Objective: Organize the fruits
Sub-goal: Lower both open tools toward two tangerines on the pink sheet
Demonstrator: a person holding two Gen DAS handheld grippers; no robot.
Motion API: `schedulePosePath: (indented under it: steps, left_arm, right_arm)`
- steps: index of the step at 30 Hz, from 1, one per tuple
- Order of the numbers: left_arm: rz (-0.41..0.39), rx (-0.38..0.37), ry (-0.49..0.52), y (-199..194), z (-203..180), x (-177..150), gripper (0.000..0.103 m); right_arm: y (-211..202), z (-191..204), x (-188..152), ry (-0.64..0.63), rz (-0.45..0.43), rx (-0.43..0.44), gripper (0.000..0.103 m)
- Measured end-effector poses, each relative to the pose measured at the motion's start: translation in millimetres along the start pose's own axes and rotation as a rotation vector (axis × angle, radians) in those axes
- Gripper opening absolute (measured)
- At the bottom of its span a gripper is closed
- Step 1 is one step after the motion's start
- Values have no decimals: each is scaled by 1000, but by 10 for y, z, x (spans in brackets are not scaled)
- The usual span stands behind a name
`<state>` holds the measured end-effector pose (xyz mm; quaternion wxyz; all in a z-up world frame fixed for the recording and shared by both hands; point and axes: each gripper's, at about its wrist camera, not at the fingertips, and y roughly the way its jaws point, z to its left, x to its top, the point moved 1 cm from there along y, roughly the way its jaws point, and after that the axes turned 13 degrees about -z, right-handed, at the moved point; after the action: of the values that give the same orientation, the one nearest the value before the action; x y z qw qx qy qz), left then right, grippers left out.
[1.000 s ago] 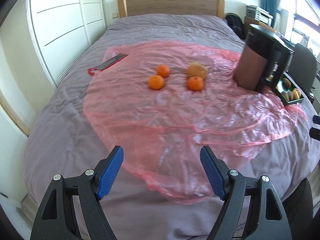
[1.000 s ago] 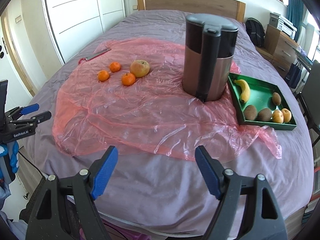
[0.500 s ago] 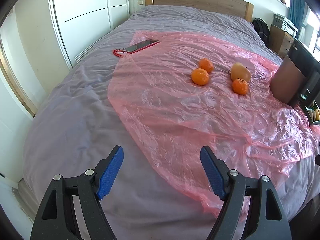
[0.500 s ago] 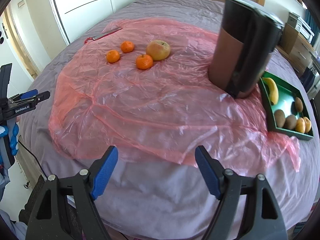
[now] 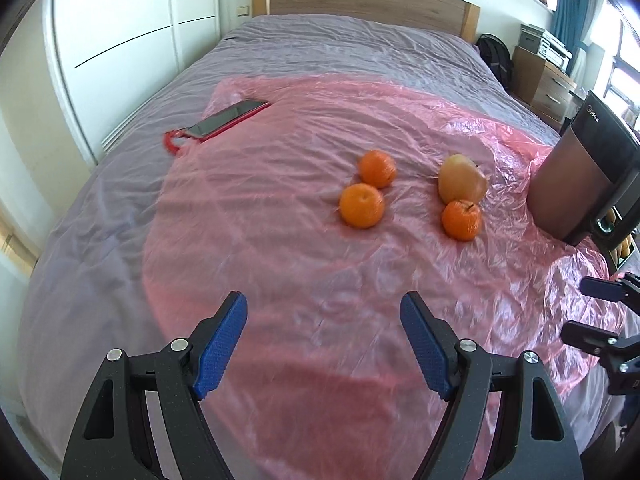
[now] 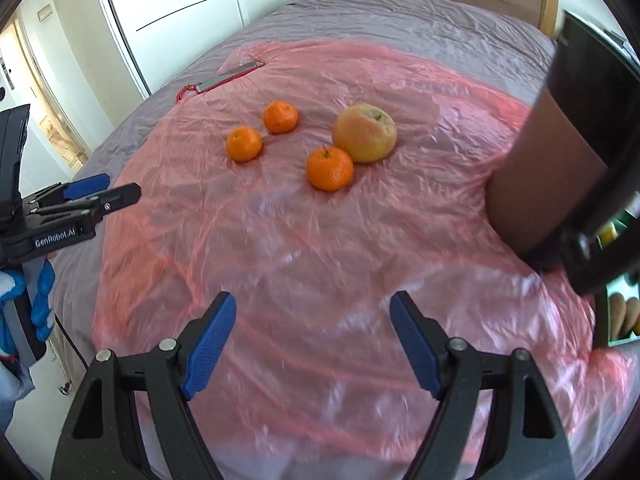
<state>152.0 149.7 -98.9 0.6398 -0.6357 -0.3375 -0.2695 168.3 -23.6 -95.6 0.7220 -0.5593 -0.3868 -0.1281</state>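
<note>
Three tangerines and one apple lie on a pink plastic sheet (image 5: 280,208) spread over a bed. In the left wrist view the near tangerine (image 5: 362,205) sits beside a second tangerine (image 5: 377,168); the apple (image 5: 462,183) touches a third tangerine (image 5: 461,219). My left gripper (image 5: 323,320) hangs open and empty above the sheet, short of the fruit. The right wrist view shows the apple (image 6: 365,133) and tangerines (image 6: 329,168) (image 6: 244,143) (image 6: 280,117) ahead of my right gripper (image 6: 313,318), also open and empty. A green tray (image 6: 616,320) with fruit peeks out behind the kettle.
A tall black and brown kettle (image 5: 584,176) (image 6: 560,152) stands at the right on the sheet, hiding most of the tray. A phone in a red case (image 5: 228,120) lies at the sheet's far left edge. A white wardrobe (image 5: 120,60) flanks the bed.
Both grippers have moved in over the bed toward the fruit, which now looks larger and nearer. The kettle has slid toward the right edge of both views, covering the tray.
</note>
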Motion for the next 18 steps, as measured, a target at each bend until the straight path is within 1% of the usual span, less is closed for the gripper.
schedulePosePath:
  steps: [5, 11, 18]
  left_arm:
    - [12, -33, 16, 348, -74, 201, 74]
    - [36, -54, 26, 768, -123, 337, 74]
    - [60, -54, 66, 1104, -237, 386, 74]
  right_arm:
    - [364, 27, 232, 15, -24, 11, 100]
    - [736, -92, 451, 77, -52, 1, 99]
    - [1050, -173, 586, 103, -49, -7, 88]
